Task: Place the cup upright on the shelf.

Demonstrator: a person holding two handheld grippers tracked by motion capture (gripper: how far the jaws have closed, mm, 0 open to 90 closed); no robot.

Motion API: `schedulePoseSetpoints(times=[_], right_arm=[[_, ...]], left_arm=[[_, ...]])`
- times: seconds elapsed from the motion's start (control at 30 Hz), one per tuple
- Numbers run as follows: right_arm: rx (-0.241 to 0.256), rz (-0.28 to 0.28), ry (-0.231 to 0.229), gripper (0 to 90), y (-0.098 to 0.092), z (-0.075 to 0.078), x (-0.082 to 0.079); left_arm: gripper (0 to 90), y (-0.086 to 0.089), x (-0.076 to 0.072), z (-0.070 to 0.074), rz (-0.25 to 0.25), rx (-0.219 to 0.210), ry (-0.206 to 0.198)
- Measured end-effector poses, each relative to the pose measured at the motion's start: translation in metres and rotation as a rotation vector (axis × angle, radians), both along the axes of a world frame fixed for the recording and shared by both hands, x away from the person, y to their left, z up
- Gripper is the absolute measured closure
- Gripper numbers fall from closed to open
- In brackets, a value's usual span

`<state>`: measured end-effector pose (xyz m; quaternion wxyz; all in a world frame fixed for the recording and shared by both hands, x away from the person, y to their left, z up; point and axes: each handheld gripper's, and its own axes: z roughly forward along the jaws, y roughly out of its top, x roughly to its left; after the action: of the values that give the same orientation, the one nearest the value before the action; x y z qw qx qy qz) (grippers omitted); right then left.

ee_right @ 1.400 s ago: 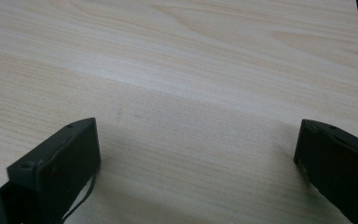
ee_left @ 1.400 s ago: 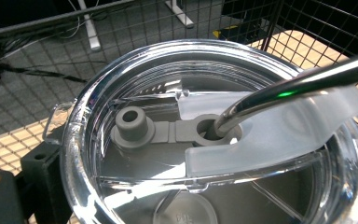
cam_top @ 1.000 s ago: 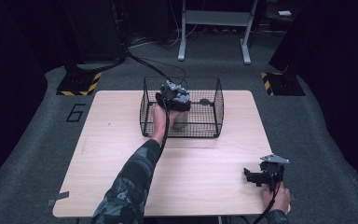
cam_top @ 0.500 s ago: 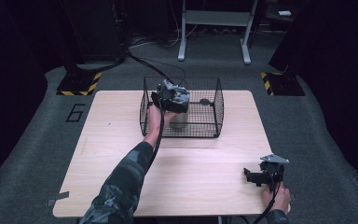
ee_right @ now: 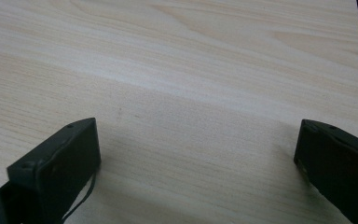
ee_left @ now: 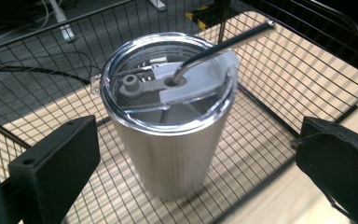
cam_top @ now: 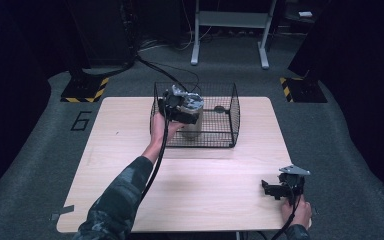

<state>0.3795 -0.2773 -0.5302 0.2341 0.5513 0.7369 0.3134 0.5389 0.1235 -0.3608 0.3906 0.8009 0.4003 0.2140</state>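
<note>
A steel tumbler (ee_left: 175,126) stands upright inside the wire basket (cam_top: 232,117) at the tabletop's (cam_top: 130,165) 12 o'clock. The left gripper (ee_left: 191,158) hovers spread around it; the right gripper (cam_top: 272,189), jaws apart, rests at 5 o'clock.

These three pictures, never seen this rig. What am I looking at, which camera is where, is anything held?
No robot here: a person holds a two-jaw gripper in each hand. The high view is a fixed camera looking down on a wooden table. The other two cameras ride on the grippers and look out along their black jaws.

On the table stands a wire basket, and inside it a steel tumbler with a clear lid and a bent metal straw.

The left gripper is at the basket, its jaws wide apart on either side of the tumbler, not touching it. The right gripper rests near the table's front right corner, jaws open over bare wood. Nothing is held.
</note>
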Motion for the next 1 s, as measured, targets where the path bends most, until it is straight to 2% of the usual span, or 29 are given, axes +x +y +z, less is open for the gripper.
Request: schedulePoseSetpoints(times=[0.07,0.23,0.37,0.4,0.47,0.5,0.63,0.77,0.9,0.97,1.0], right_arm=[[0.006,-0.008,-0.001,0.0,0.001,0.000,0.000],[0.006,-0.006,-0.005,0.0,0.001,0.000,0.000],[0.005,-0.005,-0.002,0.0,0.001,0.000,0.000],[0.005,-0.005,-0.002,0.0,0.001,0.000,0.000],[0.005,-0.005,-0.006,0.0,0.001,0.000,0.000],[0.004,-0.006,-0.006,0.0,0.001,0.000,0.000],[0.004,-0.005,-0.006,0.0,0.001,0.000,0.000],[0.004,-0.005,-0.006,0.0,0.001,0.000,0.000],[0.004,-0.005,-0.006,0.0,0.001,0.000,0.000],[0.004,-0.005,-0.006,0.0,0.001,0.000,0.000],[0.004,-0.005,-0.006,0.0,0.001,0.000,0.000]], left_arm=[[0.0,0.004,-0.008,0.004,-0.008,-0.009,0.004],[0.0,0.017,-0.030,0.011,-0.031,0.008,0.004],[0.0,0.031,-0.050,0.016,-0.048,0.043,-0.004],[0.0,0.031,-0.050,0.016,-0.048,0.043,-0.004],[0.0,0.038,-0.058,0.017,-0.046,0.038,-0.011],[0.0,0.047,-0.067,0.019,-0.047,0.036,-0.015],[0.0,0.057,-0.079,0.019,-0.042,0.033,-0.023],[0.0,0.072,-0.096,0.017,-0.028,0.020,-0.034],[0.0,0.087,-0.111,0.009,-0.017,0.026,-0.033],[0.0,0.095,-0.117,0.004,-0.013,0.049,-0.026],[0.0,0.098,-0.121,0.001,-0.004,0.047,-0.027]])
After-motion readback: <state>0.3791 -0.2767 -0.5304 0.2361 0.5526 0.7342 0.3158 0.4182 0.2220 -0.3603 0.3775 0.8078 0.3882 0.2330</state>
